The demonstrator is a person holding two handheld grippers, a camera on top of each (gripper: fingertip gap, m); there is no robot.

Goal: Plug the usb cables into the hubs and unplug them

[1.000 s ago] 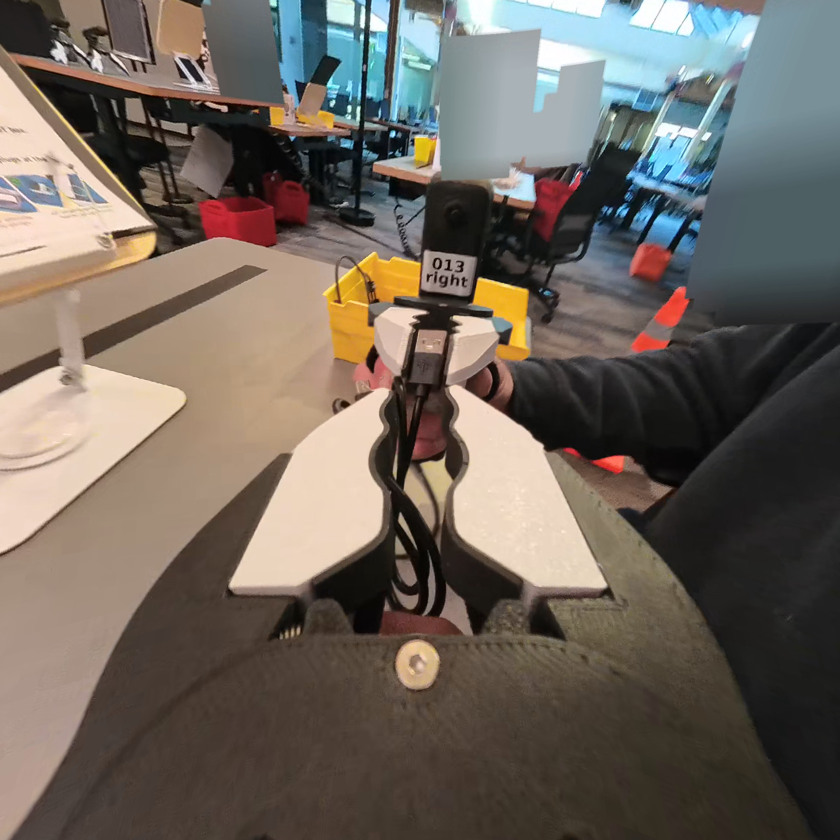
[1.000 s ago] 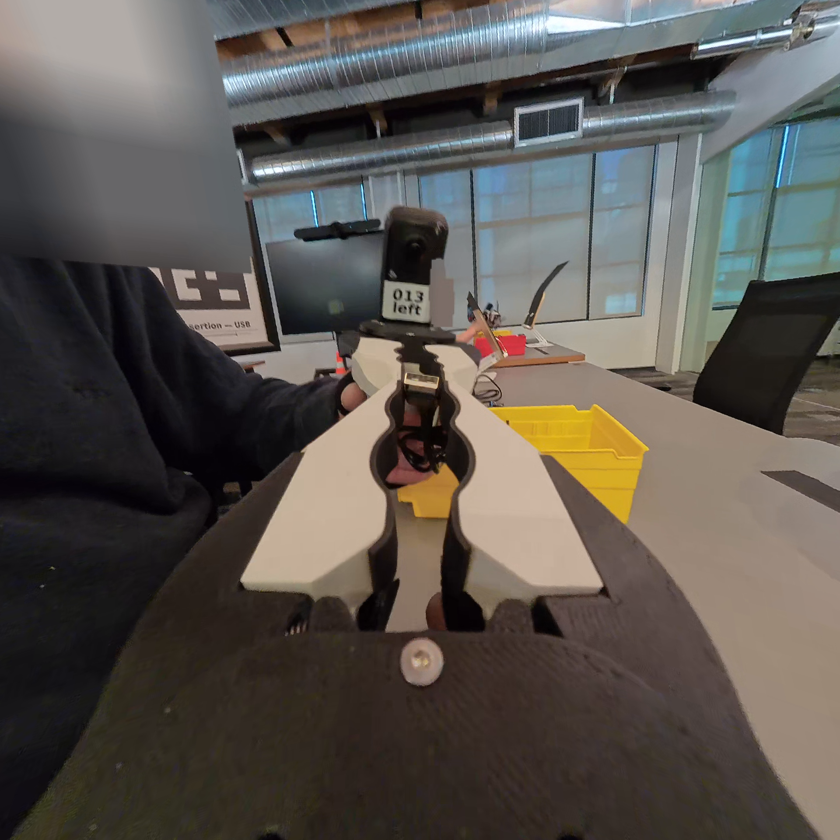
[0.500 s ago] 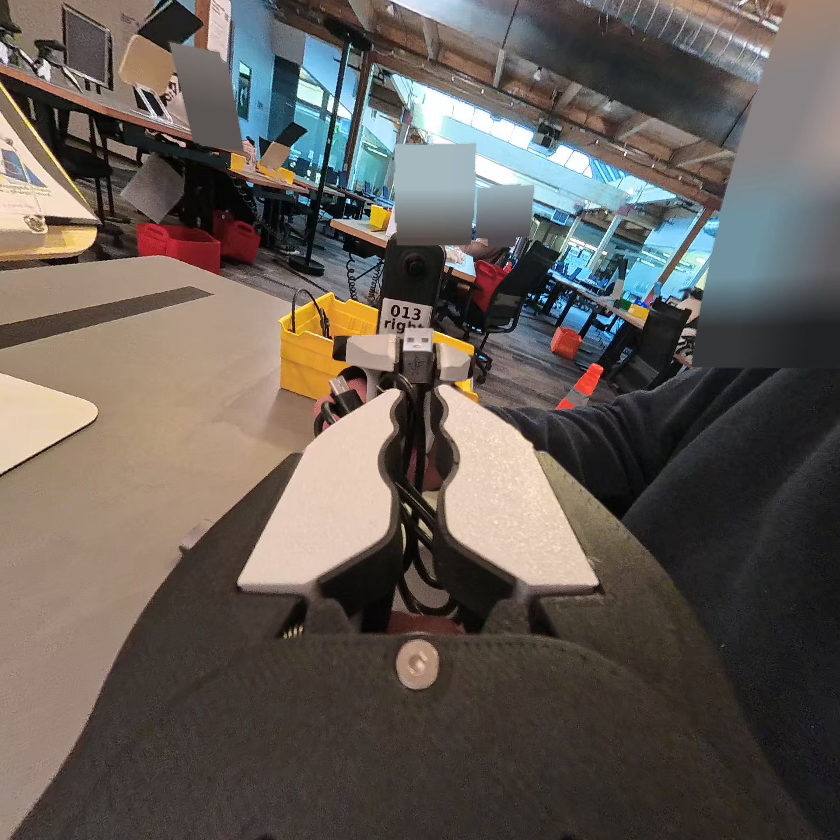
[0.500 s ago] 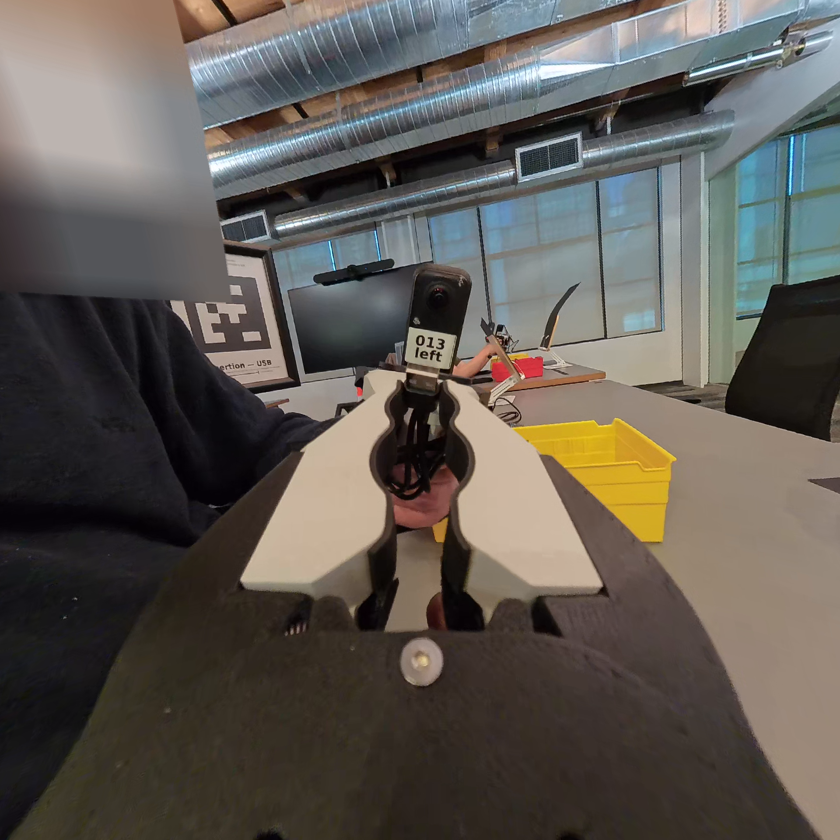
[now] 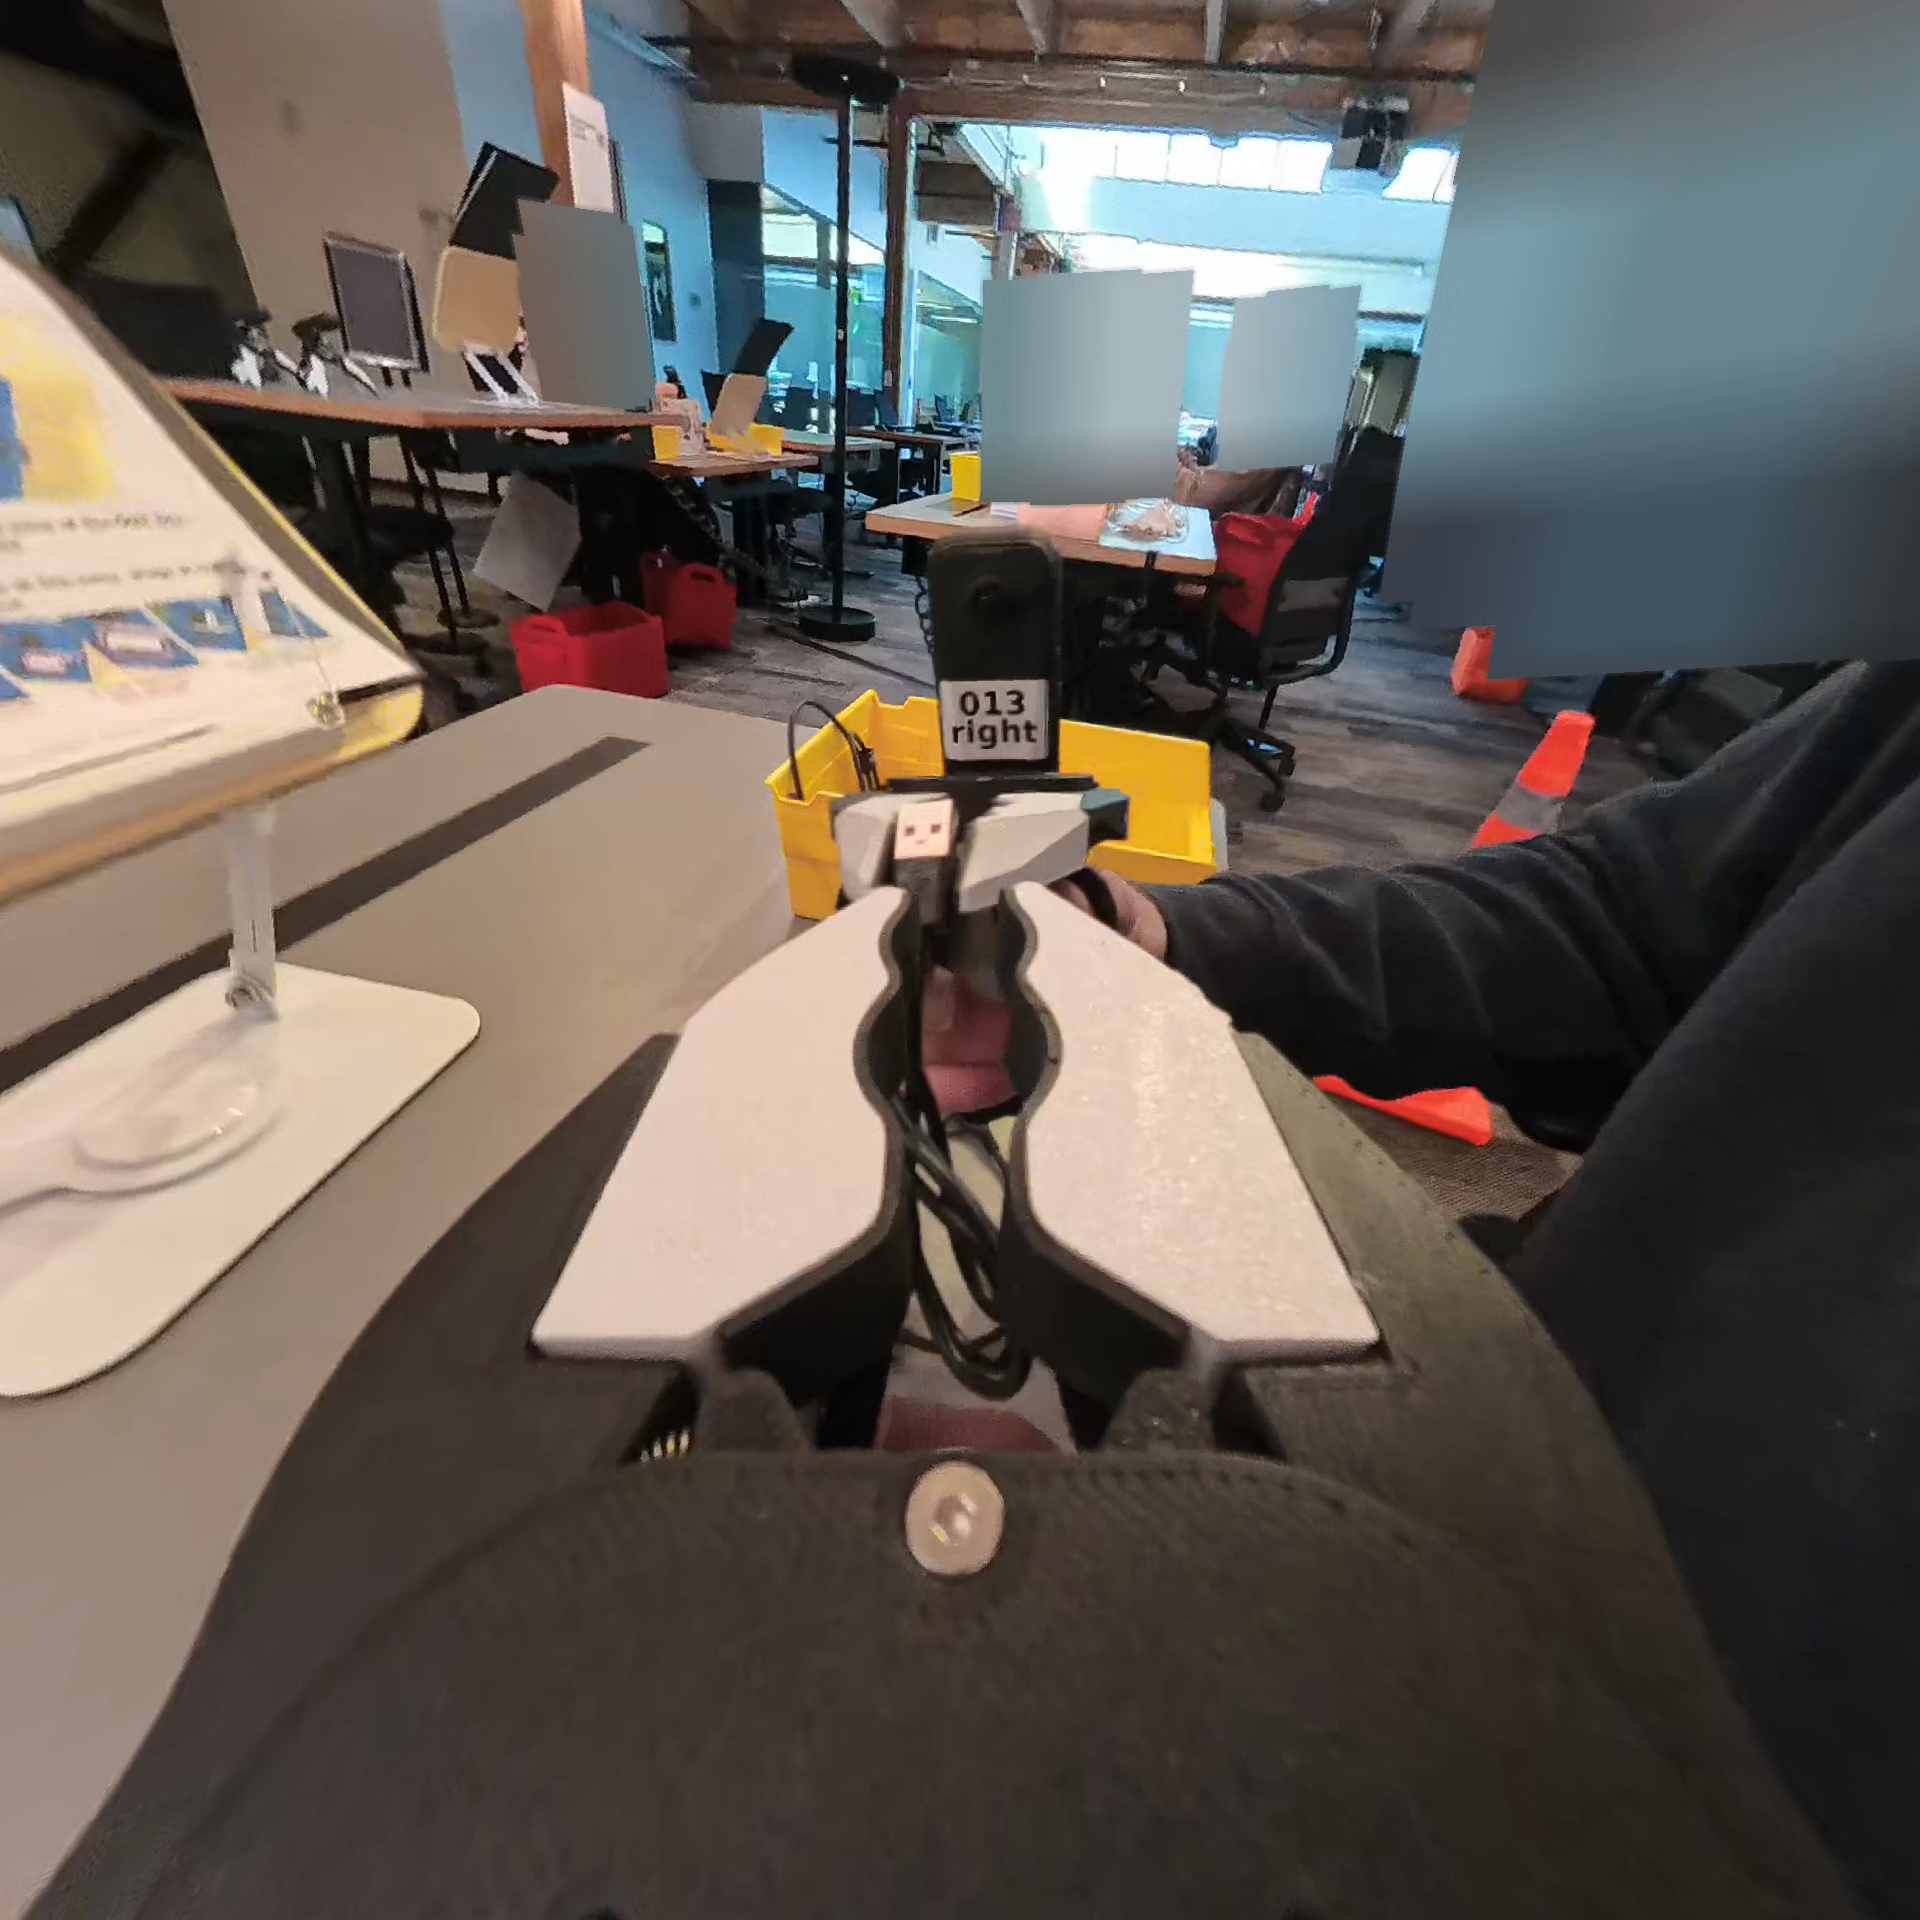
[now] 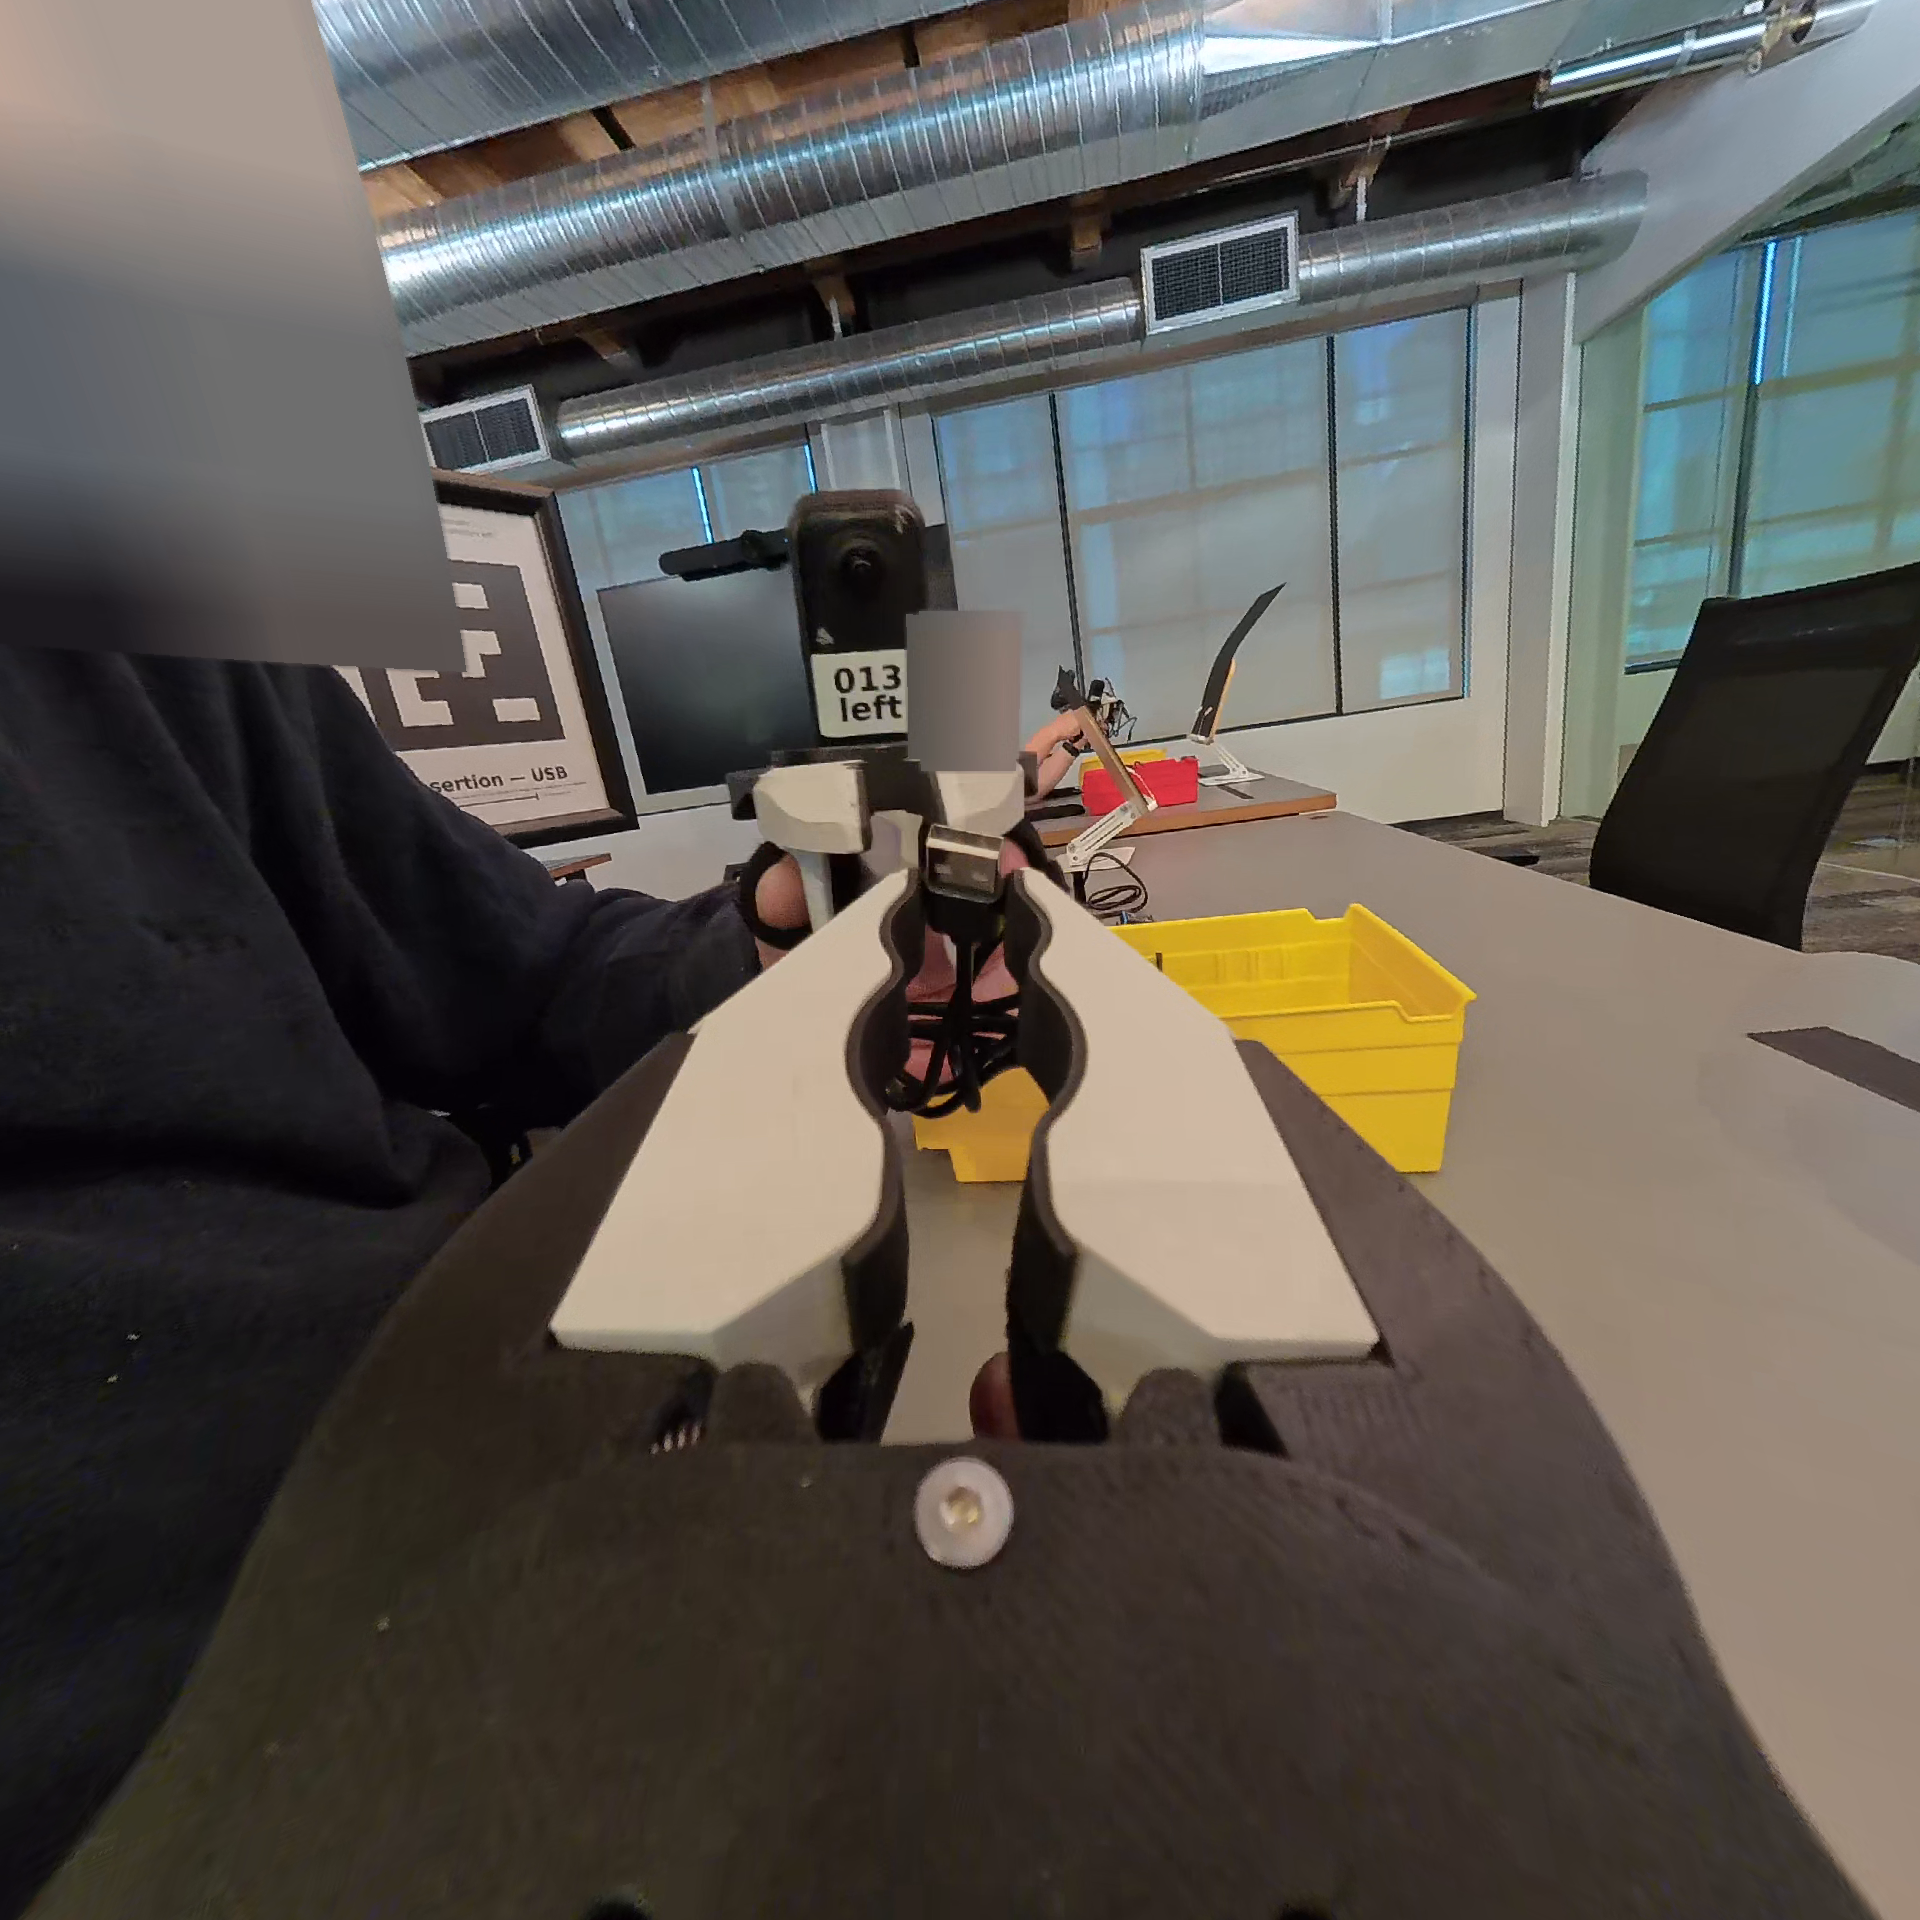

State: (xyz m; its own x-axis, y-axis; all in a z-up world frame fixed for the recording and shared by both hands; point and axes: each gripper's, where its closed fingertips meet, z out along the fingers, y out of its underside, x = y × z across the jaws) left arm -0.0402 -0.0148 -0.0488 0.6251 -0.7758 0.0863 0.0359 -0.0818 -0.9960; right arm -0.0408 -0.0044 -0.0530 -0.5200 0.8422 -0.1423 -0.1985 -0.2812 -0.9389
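The left gripper (image 5: 951, 914) pinches one black USB cable (image 5: 925, 842), its silver plug sticking out at 12 o'clock. The right gripper (image 6: 961, 904) pinches the same cable's other end. One yellow plastic bin (image 6: 1340, 997) sits at 2 o'clock on the grey table (image 6: 1621, 1195), with open room beside it.

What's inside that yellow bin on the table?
In the right wrist view the yellow bin shows only bare inner walls; its floor is hidden behind the near rim, so contents cannot be confirmed.
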